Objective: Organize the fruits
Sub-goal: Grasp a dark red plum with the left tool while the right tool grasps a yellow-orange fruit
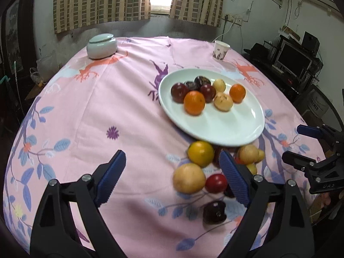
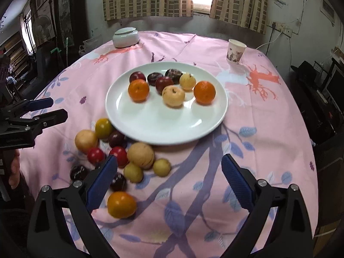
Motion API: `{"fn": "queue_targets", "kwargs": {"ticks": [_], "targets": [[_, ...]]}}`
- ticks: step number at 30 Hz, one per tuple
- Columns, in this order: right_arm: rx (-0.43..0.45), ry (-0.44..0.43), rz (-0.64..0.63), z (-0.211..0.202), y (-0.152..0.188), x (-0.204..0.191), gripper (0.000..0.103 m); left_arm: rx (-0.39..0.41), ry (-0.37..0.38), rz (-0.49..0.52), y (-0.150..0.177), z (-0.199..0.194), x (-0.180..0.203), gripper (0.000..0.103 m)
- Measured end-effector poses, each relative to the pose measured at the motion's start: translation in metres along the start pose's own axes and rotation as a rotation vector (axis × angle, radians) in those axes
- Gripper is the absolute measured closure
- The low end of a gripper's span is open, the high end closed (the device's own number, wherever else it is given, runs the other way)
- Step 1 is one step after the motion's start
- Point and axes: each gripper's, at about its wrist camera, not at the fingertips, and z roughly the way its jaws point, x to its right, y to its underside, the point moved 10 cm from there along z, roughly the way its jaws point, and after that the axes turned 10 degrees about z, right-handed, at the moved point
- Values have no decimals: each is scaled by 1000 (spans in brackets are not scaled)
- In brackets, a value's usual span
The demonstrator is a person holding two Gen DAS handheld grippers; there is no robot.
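Note:
A white plate [image 2: 163, 126] sits mid-table and carries several fruits: two oranges [image 2: 138, 90], dark plums [image 2: 163, 84] and pale yellow fruits [image 2: 173, 96]. In the left wrist view the same plate [image 1: 215, 129] lies ahead to the right. Loose fruits lie on the cloth in front of the plate: an orange [image 2: 121, 204], a tan pear-like fruit [image 2: 140, 155], red ones [image 2: 96, 155] and dark plums [image 2: 117, 181]. My left gripper [image 1: 172, 174] is open over bare cloth, left of the loose pile [image 1: 189, 178]. My right gripper [image 2: 169, 178] is open and holds nothing, its left finger beside the pile.
A lidded white ceramic jar [image 2: 126, 37] stands at the far left of the pink floral tablecloth [image 2: 258, 129], a paper cup [image 2: 236, 51] at the far right. Each gripper shows at the edge of the other's view. Shelves and a monitor flank the table's right.

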Motion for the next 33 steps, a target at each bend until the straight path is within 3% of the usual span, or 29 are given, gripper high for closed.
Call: {"fn": "queue_targets", "kwargs": {"ticks": [6,17,18,19,21,24,26,33], "targets": [[-113,2,35,14,46,-3,5,-83,26,-42,43,11,-2,13],[-186,-111,-6,20,74,-40,5,-74,32,-49,51,-2,0,12],[-191,-137,2,21,76,-44,8,-74,35,-45,52,-3,1,12],[-198,-167,15,22,78,-47,27,-73,39,-41,52,-3,3,12],[-234,-191,36,30,83,-50,47,-72,51,-29,52,-5,8,12],[-200,-159,27,28,81,-47,62,-86,74,4,55,-4,21,12],[-202,-182,53,24,81,-44,62,-103,82,33,58,-2,31,12],[-132,-81,129,8,73,1,62,-166,106,104,70,12,59,12]]}}
